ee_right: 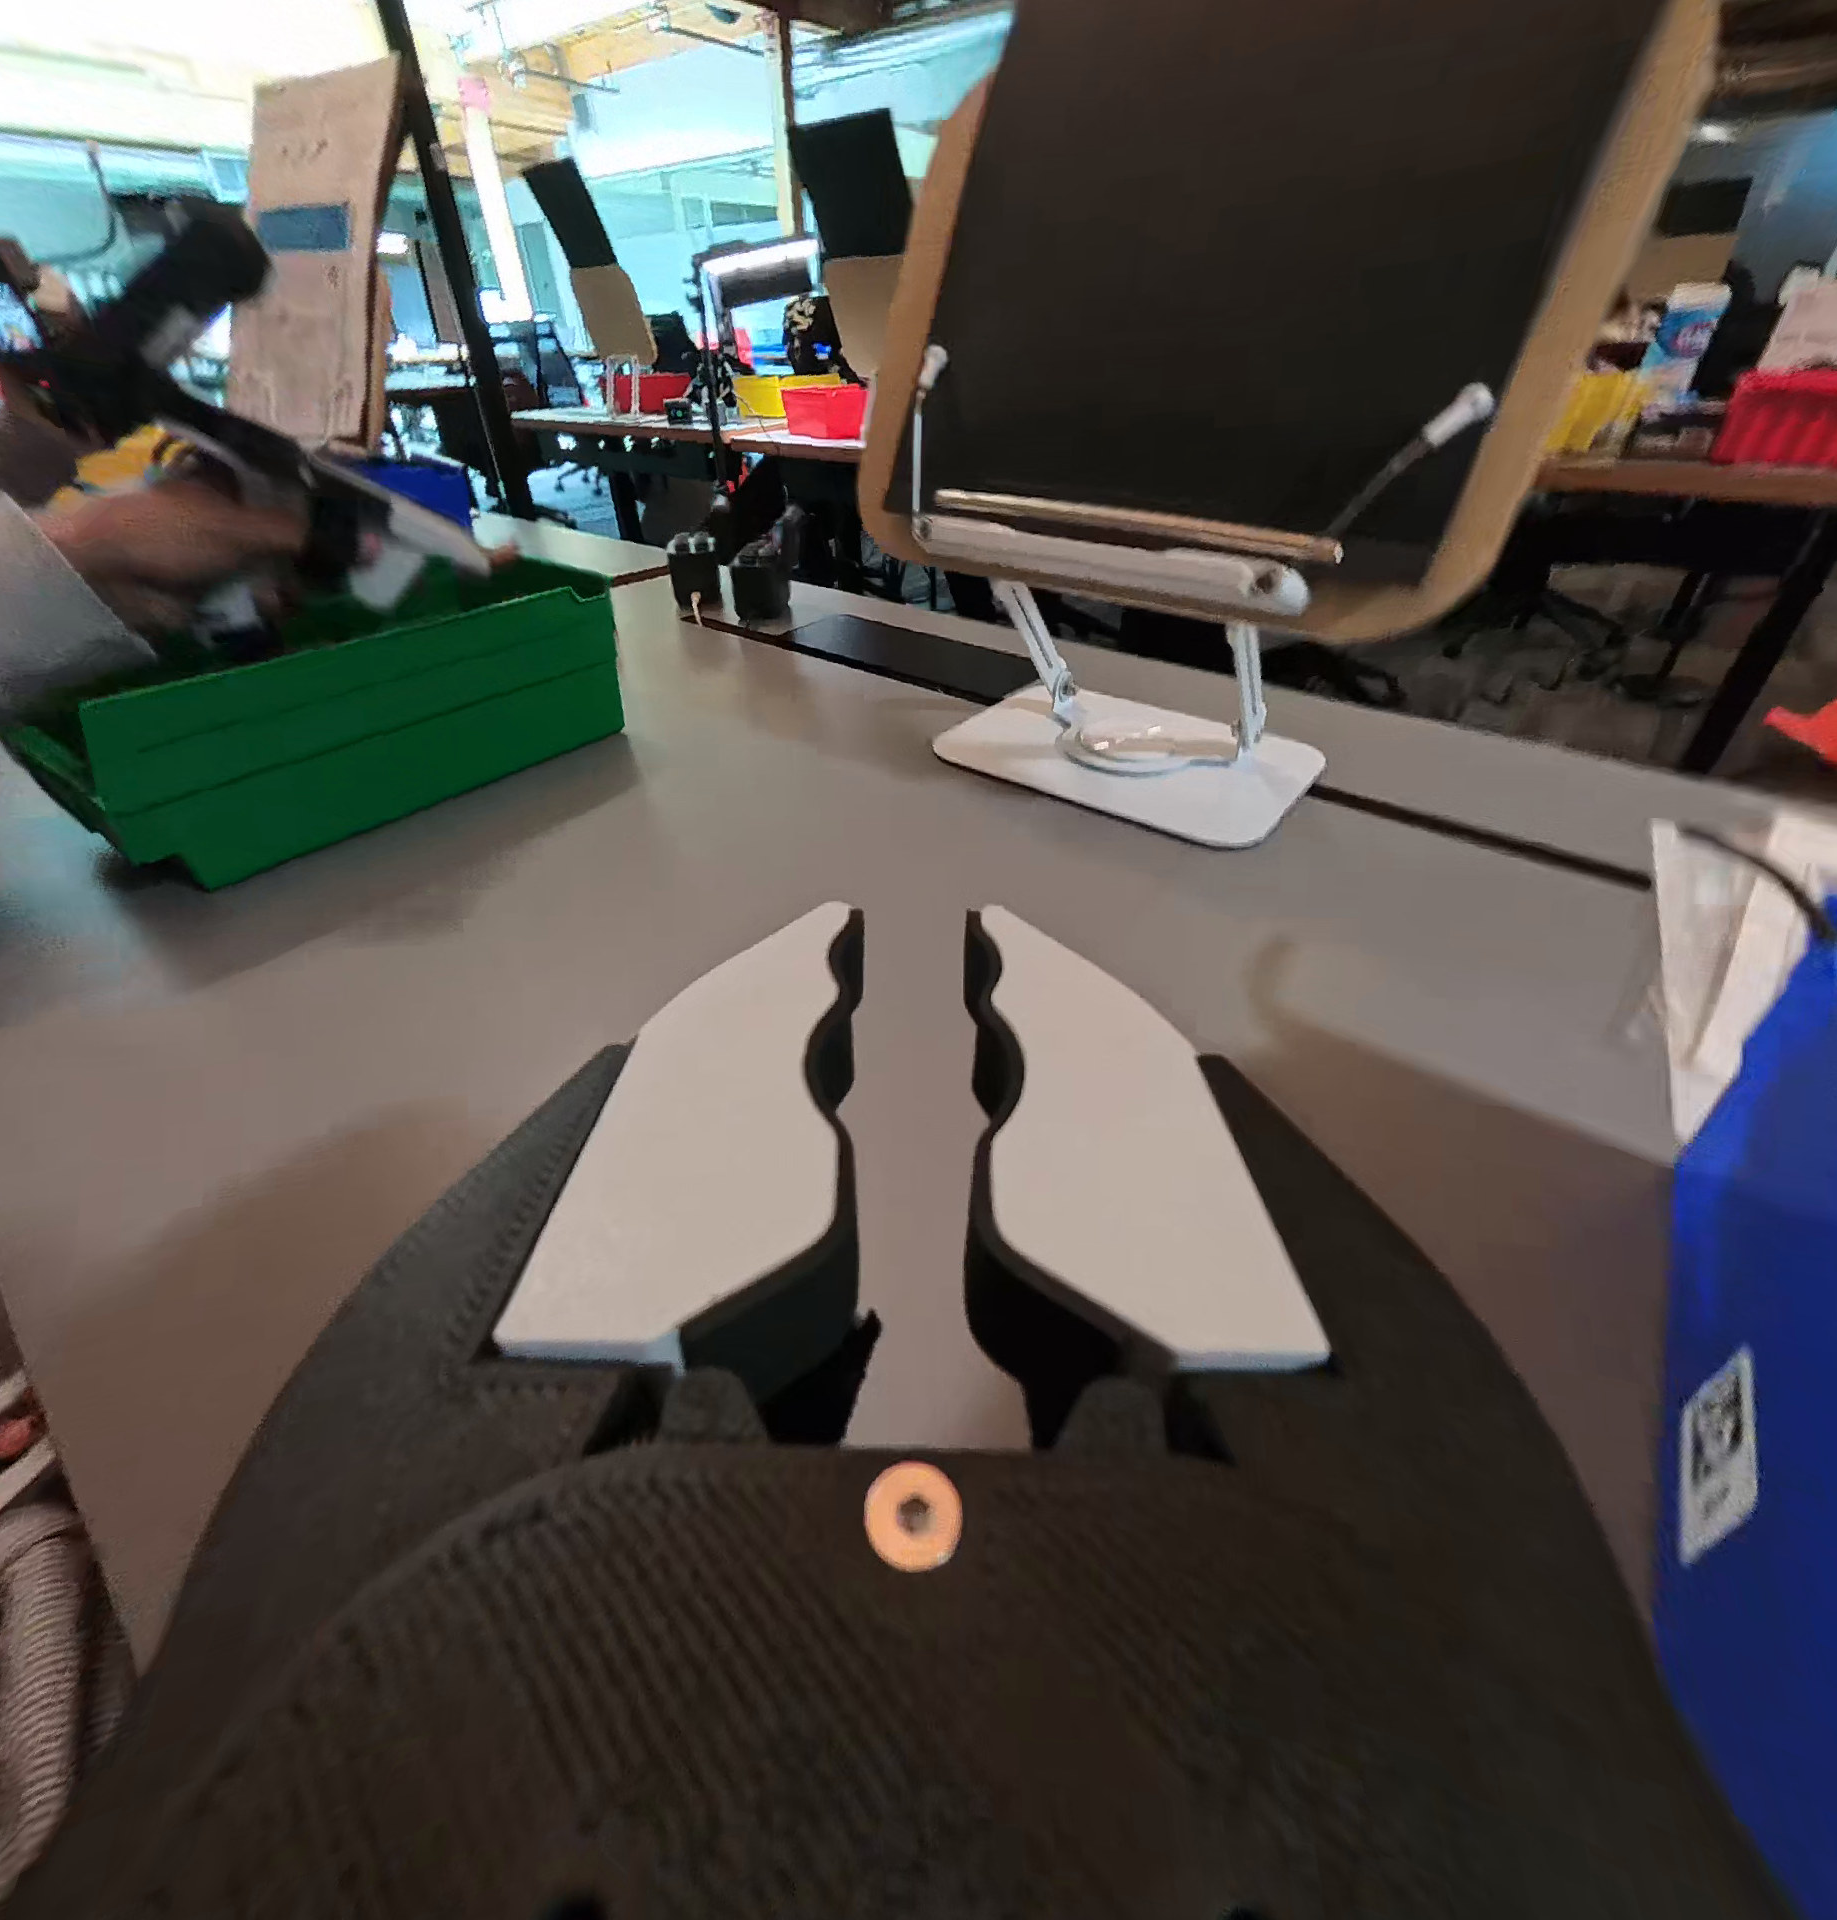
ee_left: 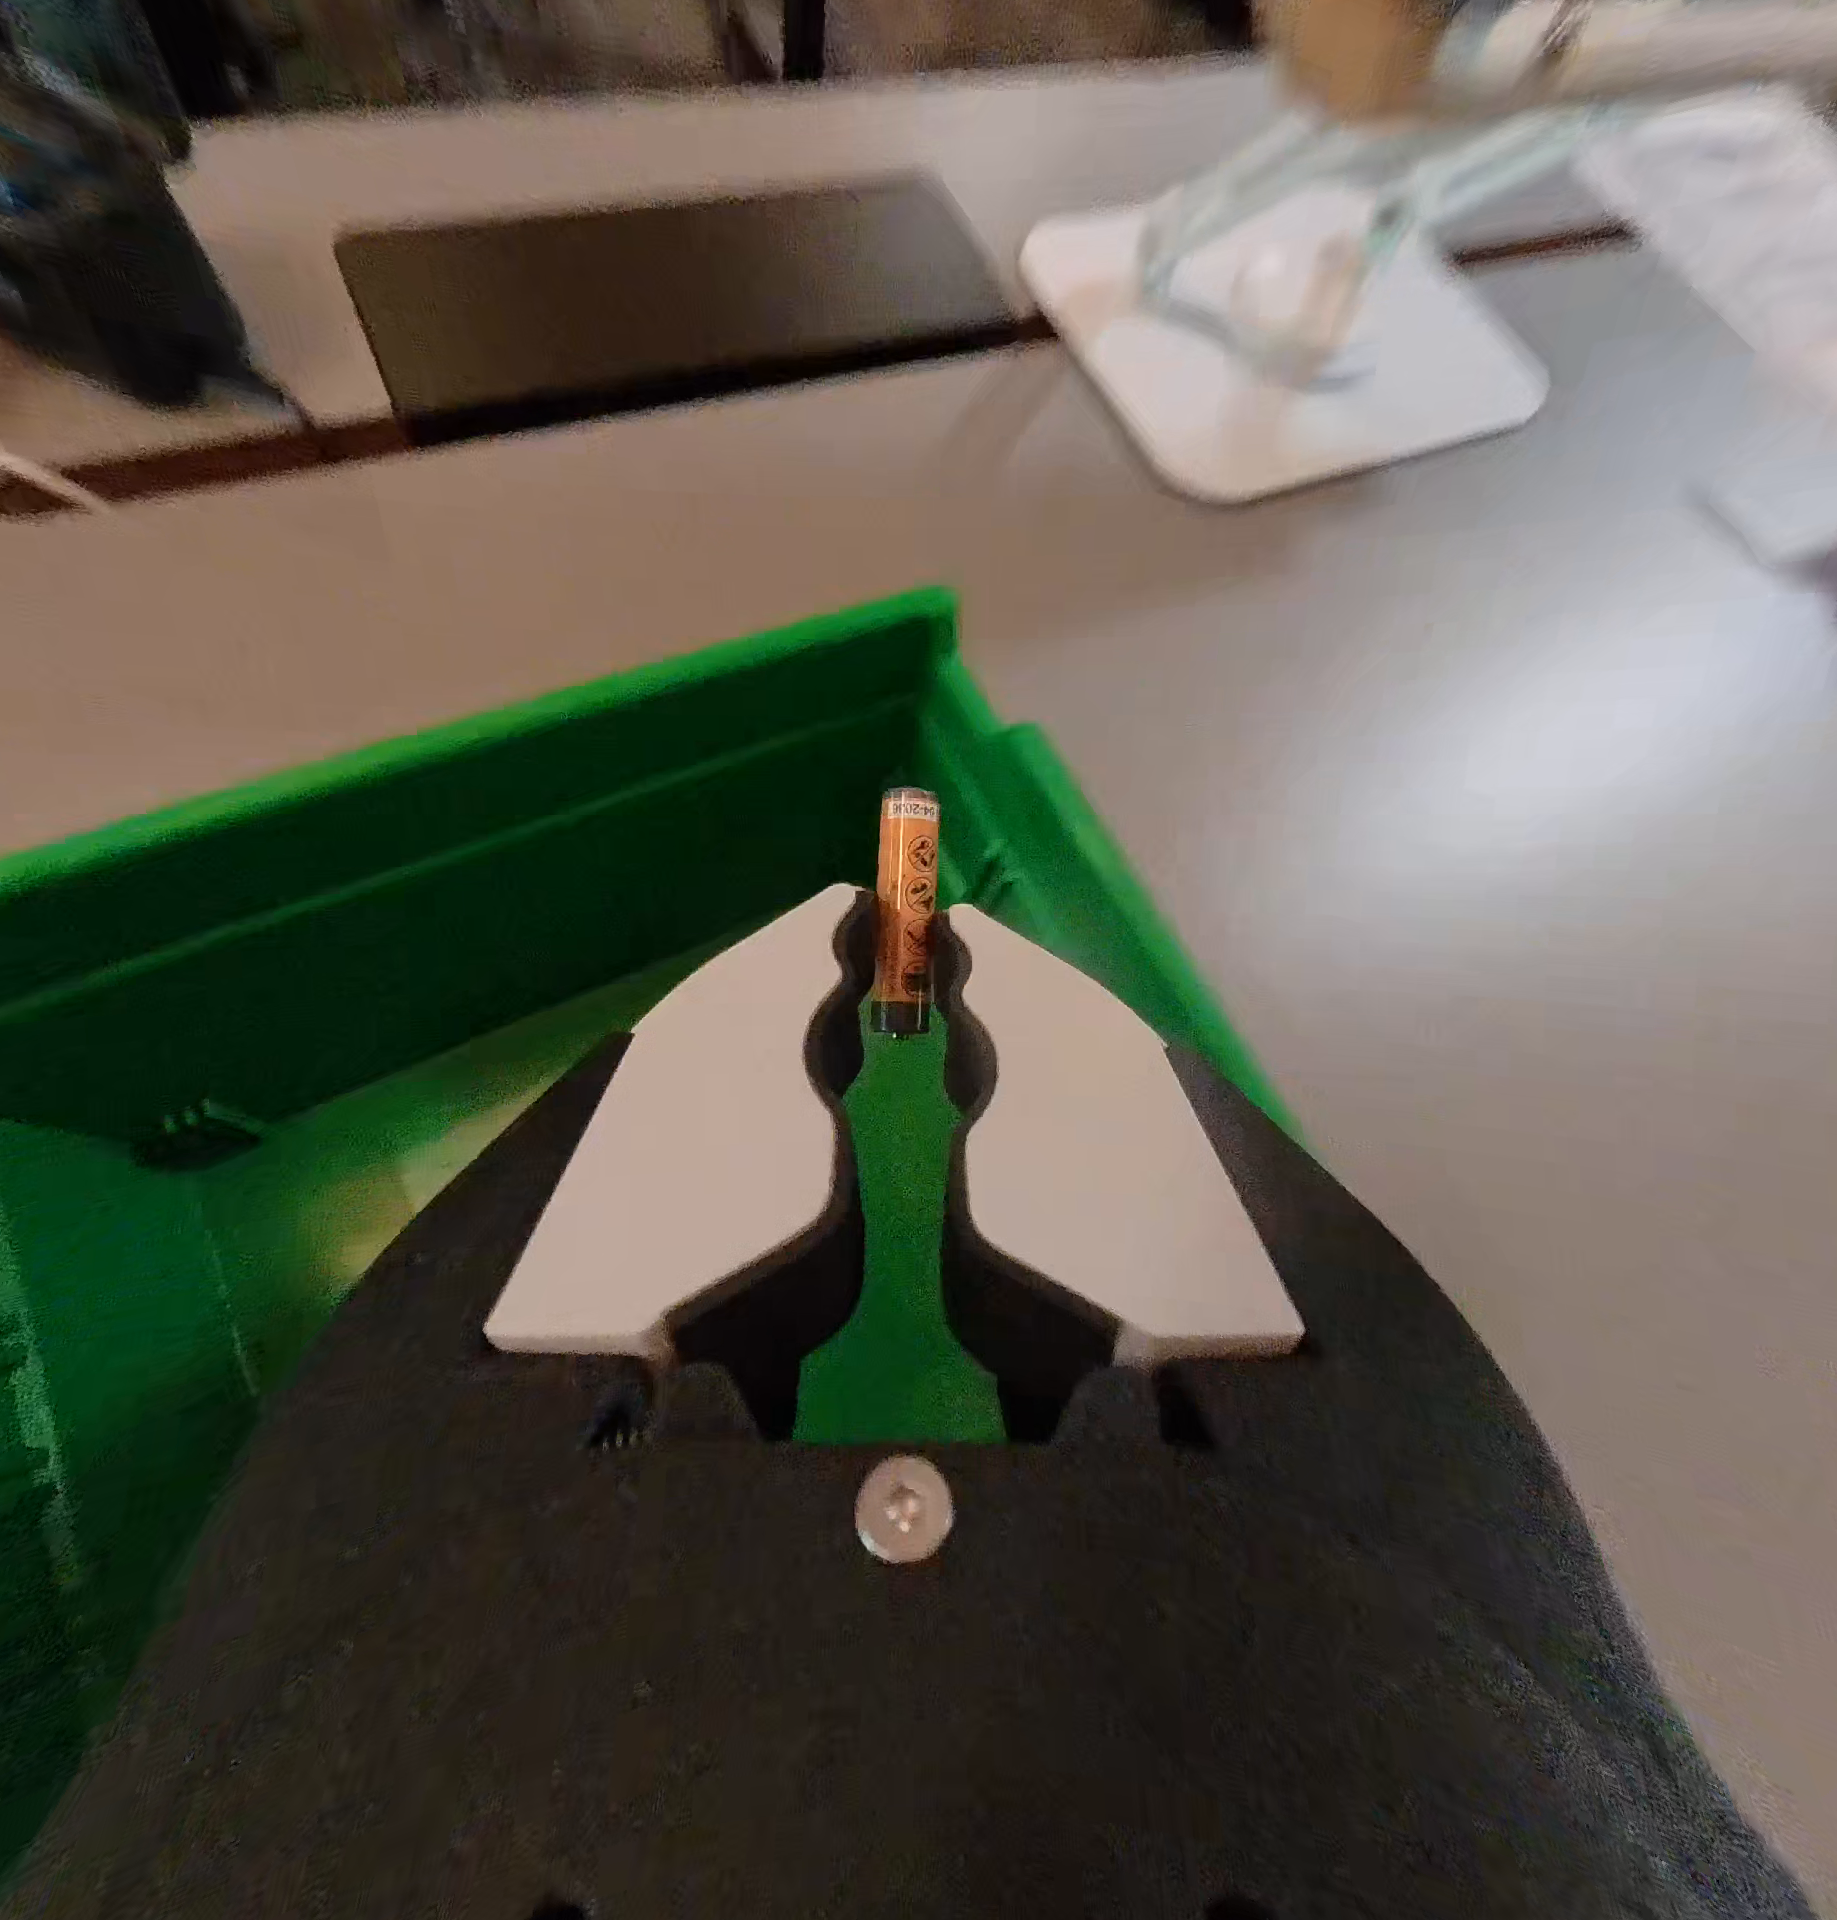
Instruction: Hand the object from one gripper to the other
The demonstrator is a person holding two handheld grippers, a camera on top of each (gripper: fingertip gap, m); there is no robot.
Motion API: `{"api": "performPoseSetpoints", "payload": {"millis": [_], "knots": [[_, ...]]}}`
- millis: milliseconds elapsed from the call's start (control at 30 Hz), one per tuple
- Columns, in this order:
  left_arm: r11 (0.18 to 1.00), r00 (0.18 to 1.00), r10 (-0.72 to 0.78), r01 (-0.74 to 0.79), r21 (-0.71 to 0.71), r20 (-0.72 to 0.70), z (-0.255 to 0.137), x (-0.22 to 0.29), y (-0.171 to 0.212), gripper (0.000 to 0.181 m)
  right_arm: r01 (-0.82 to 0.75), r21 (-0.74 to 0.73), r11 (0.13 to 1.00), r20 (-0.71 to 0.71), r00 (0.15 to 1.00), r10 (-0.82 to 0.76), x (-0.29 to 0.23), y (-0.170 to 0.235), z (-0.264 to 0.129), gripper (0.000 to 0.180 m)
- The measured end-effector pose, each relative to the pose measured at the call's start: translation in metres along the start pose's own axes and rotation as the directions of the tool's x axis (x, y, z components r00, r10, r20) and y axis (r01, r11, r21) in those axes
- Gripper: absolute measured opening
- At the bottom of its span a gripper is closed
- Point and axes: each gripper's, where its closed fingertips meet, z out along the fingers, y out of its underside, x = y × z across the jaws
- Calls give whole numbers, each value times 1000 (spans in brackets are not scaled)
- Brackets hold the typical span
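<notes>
Left wrist view: your left claw is clamped on a small orange battery, pinched between the fingertips with its far end standing clear beyond them. The claw is over the green bin, near the bin's far right corner; the background here is blurred.

Right wrist view: your right claw holds nothing — its two white-faced fingers stand apart, with only the grey desk showing in the gap between them. The green bin sits well apart at the far left of the desk, and your left claw shows there as a blurred shape above the bin's open top.

At the far side of the desk, right of centre, a white stand carries a dark, tan-edged board tilted back. A blue container bearing a small printed sticker stands at the near right edge, just beside the right claw. The battery cannot be made out in this view.
</notes>
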Motion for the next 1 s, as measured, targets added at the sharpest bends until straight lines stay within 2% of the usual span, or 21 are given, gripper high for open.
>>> {"api": "performPoseSetpoints", "payload": {"millis": [100, 167, 233, 367, 467, 533, 667, 833, 1000], "knots": [[948, 992, 66, -29, 317, -106, -58, 73, -56, 10, 51, 56, 997, 56, 997, -54, -23, -22, 25, 13], [887, 977, 123, -30, 461, -173, -84, 136, -69, 10, -53, 178, 983, 142, 990, 28, -45, -45, 48, 11], [861, 964, 163, -36, 507, -209, -83, 198, -55, 10, -183, 272, 945, 275, 956, 106, -70, -65, 66, 11], [797, 917, 211, 39, 602, -339, -54, 293, -21, 11, -276, 304, 912, 434, 892, 125, -93, -73, 82, 13], [861, 831, 219, 82, 502, -511, -16, 327, 6, 12, -266, 287, 920, 557, 828, 66, -104, -54, 63, 17], [865, 768, 202, 151, 478, -608, -12, 342, 19, 10, -208, 216, 954, 586, 809, 44, -106, -26, 52, 17], [849, 624, 160, 308, 429, -765, -15, 364, 24, 10, -349, 180, 920, 623, 764, 168, -97, -31, 33, 24], [866, 469, 236, 294, 403, -851, -23, 393, 27, 10, -359, 222, 906, 579, 797, 174, -87, -33, 26, 17], [877, 380, 200, 342, 338, -903, -23, 397, 26, 10, -389, 155, 908, 641, 739, 208, -102, -25, 34, 19]]}}
